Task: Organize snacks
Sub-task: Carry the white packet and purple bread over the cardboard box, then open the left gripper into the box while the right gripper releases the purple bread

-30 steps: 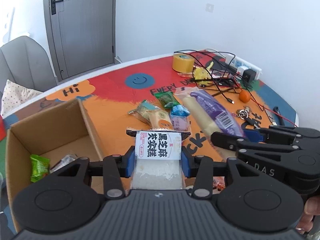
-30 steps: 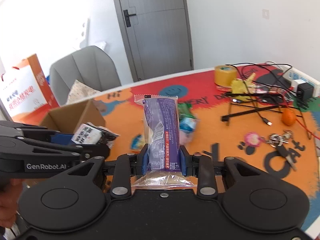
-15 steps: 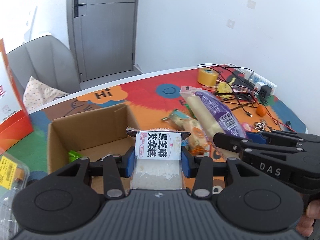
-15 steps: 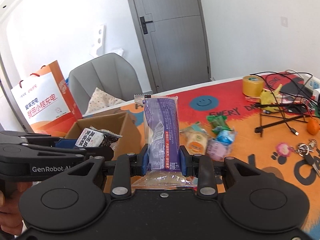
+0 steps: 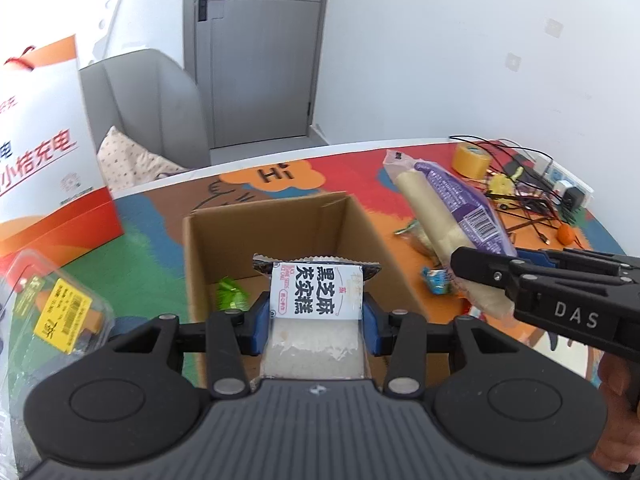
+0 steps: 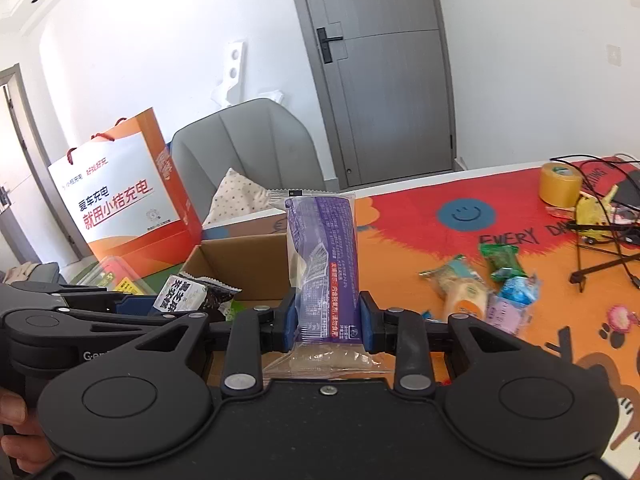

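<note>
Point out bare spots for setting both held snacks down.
Cardboard box: floor mostly bare beyond the green packet. Mat is free around the blue smiley. Crowded: loose snacks, and cables by the tape roll.

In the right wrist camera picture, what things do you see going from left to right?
Orange gift bag → cardboard box → purple snack pack held by the right gripper → green candy → yellow tape roll.

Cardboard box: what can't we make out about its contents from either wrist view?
- Left wrist: box floor mostly hidden by the left gripper and its sesame cake pack; only a green packet shows.
- Right wrist: box interior blocked by the purple pack and left gripper.
</note>
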A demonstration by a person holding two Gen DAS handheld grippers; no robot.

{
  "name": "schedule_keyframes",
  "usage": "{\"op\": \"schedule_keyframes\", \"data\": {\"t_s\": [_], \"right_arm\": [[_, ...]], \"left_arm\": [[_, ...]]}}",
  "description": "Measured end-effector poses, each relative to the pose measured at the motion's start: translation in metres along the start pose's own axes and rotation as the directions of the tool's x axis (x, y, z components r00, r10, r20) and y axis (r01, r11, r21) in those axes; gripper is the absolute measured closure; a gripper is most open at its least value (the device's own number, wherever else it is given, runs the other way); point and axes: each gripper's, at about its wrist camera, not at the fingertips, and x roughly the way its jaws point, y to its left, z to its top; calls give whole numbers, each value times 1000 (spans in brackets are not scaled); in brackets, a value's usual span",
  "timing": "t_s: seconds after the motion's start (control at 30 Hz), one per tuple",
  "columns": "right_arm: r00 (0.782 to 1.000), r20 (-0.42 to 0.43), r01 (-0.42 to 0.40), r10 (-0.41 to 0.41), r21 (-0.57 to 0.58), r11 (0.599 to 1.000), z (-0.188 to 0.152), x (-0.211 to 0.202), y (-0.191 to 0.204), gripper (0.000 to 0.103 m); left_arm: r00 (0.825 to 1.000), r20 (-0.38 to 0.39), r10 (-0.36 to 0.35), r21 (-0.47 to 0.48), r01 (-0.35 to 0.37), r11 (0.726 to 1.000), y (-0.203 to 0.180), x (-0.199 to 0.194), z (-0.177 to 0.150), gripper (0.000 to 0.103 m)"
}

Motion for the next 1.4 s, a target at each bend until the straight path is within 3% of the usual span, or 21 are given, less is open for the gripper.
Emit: {"op": "schedule_keyframes", "data": {"t_s": [0.4, 0.77, 0.83, 0.97, 1.07, 1.13, 1.4], "right_arm": [[999, -43, -28, 26, -40, 999, 4, 26, 32, 72], [994, -99, -40, 36, -34, 999, 6, 47, 46, 69], [995, -97, -35, 33, -19, 999, 5, 45, 45, 49], [997, -73, -16, 14, -27, 1000, 5, 34, 39, 48], [998, -54, 29, -30, -22, 999, 4, 24, 30, 33], [997, -37, 61, -61, -15, 998, 2, 16, 22, 23], [996, -29, 84, -82, 55, 995, -13, -6, -7, 11]], "left_arm": [[1000, -27, -6, -65, 4, 998, 35, 5, -7, 54], [1000, 8, 1, -98, 0, 995, 55, -12, -9, 41], [1000, 7, 8, -103, -7, 995, 55, -11, -9, 40], [1000, 7, 2, -108, -1, 994, 53, -9, -9, 28], [1000, 26, 2, -102, 1, 995, 46, -11, -8, 19], [999, 33, -2, -90, 5, 996, 40, -11, -8, 17], [999, 37, -13, -62, 16, 998, 18, -13, -13, 11]]}}
